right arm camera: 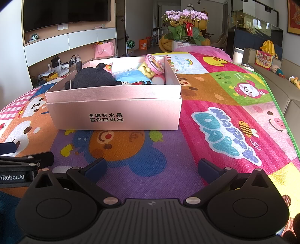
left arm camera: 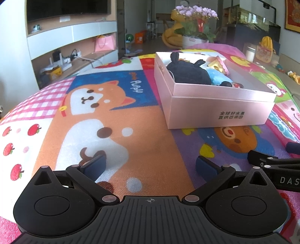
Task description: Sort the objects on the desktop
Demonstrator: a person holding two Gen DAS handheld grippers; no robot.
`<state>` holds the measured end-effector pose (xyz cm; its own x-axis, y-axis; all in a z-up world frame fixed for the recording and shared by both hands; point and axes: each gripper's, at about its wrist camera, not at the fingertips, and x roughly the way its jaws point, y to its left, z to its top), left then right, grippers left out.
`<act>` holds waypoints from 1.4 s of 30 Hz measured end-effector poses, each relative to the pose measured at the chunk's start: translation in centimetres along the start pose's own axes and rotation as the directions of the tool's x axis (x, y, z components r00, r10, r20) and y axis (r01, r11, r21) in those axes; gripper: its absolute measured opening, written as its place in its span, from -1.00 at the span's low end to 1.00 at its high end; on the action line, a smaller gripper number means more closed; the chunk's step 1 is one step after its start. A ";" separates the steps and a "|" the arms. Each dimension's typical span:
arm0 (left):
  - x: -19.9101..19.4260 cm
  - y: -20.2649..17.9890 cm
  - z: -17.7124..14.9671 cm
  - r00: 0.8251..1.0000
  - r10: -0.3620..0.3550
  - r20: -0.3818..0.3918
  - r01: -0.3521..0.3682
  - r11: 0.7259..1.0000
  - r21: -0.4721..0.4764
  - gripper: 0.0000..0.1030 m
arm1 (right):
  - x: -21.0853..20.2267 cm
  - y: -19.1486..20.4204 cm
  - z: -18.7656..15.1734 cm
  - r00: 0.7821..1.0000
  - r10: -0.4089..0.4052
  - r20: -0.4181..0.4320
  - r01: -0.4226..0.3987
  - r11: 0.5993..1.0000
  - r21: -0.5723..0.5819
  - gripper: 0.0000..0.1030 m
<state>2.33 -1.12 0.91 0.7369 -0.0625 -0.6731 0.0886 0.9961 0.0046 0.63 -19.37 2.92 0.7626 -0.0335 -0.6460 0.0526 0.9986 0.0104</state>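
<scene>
My left gripper is hanging with its jaws spread wide and nothing between them, its blue pads hovering over the shiba dog printed on the play mat. My right gripper is likewise gaping empty, poised just above the purple panel with the bear face. The two tools are sitting side by side, each showing at the edge of the other's view. Ahead of both, the pink box is resting on the mat with its top open. Inside it, a black plush toy is lying toward the left, a light blue item beside it, and a yellow-and-pink toy cake is leaning at the far right corner. Beyond the mat, a pot of purple orchids is standing.
</scene>
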 end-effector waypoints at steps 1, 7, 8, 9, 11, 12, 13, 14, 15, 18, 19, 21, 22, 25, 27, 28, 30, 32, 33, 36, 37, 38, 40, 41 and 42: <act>0.0 0.0 0.0 1.000 -0.001 -0.002 0.001 1.000 -0.003 1.00 | 0.0 0.0 0.0 1.000 0.000 0.000 0.000 1.000 0.000 1.00; -0.1 0.1 -0.2 1.000 -0.003 0.016 0.003 1.000 -0.008 1.00 | 0.0 0.0 0.0 1.000 0.000 0.000 0.000 1.000 0.000 1.00; -0.1 0.0 -0.3 1.000 0.000 0.019 0.000 1.000 -0.009 1.00 | 0.0 0.0 0.0 1.000 0.000 0.000 0.000 1.000 0.000 1.00; -0.1 0.0 -0.3 1.000 0.003 0.021 -0.003 1.000 -0.008 1.00 | 0.0 0.0 0.0 1.000 0.000 0.000 0.000 1.000 0.000 1.00; -0.1 0.0 -0.3 1.000 0.005 0.022 -0.005 1.000 -0.008 1.00 | 0.0 0.0 0.0 1.000 0.000 0.000 0.000 1.000 0.000 1.00; -0.1 0.0 -0.3 1.000 0.005 0.023 -0.004 1.000 -0.009 1.00 | 0.0 0.0 0.0 1.000 0.000 0.000 0.000 1.000 0.000 1.00; -0.1 0.0 -0.3 1.000 0.004 0.024 -0.004 1.000 -0.010 1.00 | 0.0 0.0 0.0 1.000 0.000 0.000 0.000 1.000 0.000 1.00; -0.1 0.0 -0.3 1.000 0.004 0.025 -0.004 1.000 -0.010 1.00 | 0.0 0.0 0.0 1.000 0.000 0.000 0.000 1.000 0.000 1.00; -0.1 0.0 -0.4 1.000 0.004 0.026 -0.003 1.000 -0.011 1.00 | 0.0 0.0 0.0 1.000 0.000 0.000 0.000 1.000 0.000 1.00; -0.1 0.0 -0.4 1.000 0.003 0.027 -0.002 1.000 -0.012 1.00 | 0.0 0.0 0.0 1.000 0.000 0.000 0.000 1.000 0.000 1.00; -0.1 0.0 -0.4 1.000 0.003 0.027 -0.002 1.000 -0.012 1.00 | 0.0 0.0 0.0 1.000 0.000 0.000 0.000 1.000 0.000 1.00; -0.1 0.0 -0.4 1.000 0.003 0.027 -0.003 1.000 -0.012 1.00 | 0.0 0.0 0.0 1.000 0.000 0.000 0.000 1.000 0.000 1.00; -0.1 0.0 -0.4 1.000 0.003 0.026 -0.003 1.000 -0.012 1.00 | 0.0 0.0 0.0 1.000 0.000 0.000 0.000 1.000 0.000 1.00; -0.1 0.1 -0.4 1.000 0.003 0.027 -0.003 1.000 -0.011 1.00 | 0.0 0.0 0.0 1.000 0.000 0.000 0.000 1.000 0.000 1.00; -0.1 0.1 -0.4 1.000 0.002 0.027 -0.002 1.000 -0.012 1.00 | 0.0 0.0 0.0 1.000 0.000 0.000 0.000 1.000 0.000 1.00; -0.1 0.0 -0.4 1.000 0.003 0.027 -0.002 1.000 -0.012 1.00 | 0.0 0.0 0.0 1.000 0.000 0.000 0.000 1.000 0.000 1.00; -0.1 0.0 -0.4 1.000 0.003 0.027 -0.003 1.000 -0.012 1.00 | 0.0 0.0 0.0 1.000 0.000 0.000 0.000 1.000 0.000 1.00; -0.1 0.0 -0.4 1.000 0.003 0.027 -0.002 1.000 -0.012 1.00 | 0.0 0.0 0.0 1.000 0.000 0.000 0.000 1.000 0.000 1.00; -0.1 0.0 -0.4 1.000 0.003 0.027 -0.003 1.000 -0.012 1.00 | 0.0 0.0 0.0 1.000 0.000 0.000 0.000 1.000 0.000 1.00; -0.1 0.0 -0.4 1.000 0.003 0.027 -0.003 1.000 -0.012 1.00 | 0.0 0.0 0.0 1.000 0.000 0.000 0.000 1.000 0.000 1.00; -0.1 0.0 -0.4 1.000 0.003 0.027 -0.002 1.000 -0.012 1.00 | 0.0 0.0 0.0 1.000 0.000 0.000 0.000 1.000 0.000 1.00; -0.1 0.0 -0.4 1.000 0.003 0.027 -0.002 1.000 -0.012 1.00 | 0.0 0.0 0.0 1.000 0.000 0.000 0.000 1.000 0.000 1.00; -0.1 0.0 -0.4 1.000 0.003 0.027 -0.003 1.000 -0.012 1.00 | 0.0 0.0 0.0 1.000 0.000 0.000 0.000 1.000 0.000 1.00; -0.1 0.0 -0.4 1.000 0.003 0.027 -0.003 1.000 -0.012 1.00 | 0.0 0.0 0.0 1.000 0.000 0.000 0.000 1.000 0.000 1.00; -0.1 0.0 -0.4 1.000 0.003 0.027 -0.003 1.000 -0.012 1.00 | 0.0 0.0 0.0 1.000 0.000 0.000 0.000 1.000 0.000 1.00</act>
<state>1.99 -1.05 0.71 0.7549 -0.0611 -0.6530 0.0788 0.9969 -0.0022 0.60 -19.39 2.93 0.7626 -0.0334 -0.6460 0.0525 0.9986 0.0103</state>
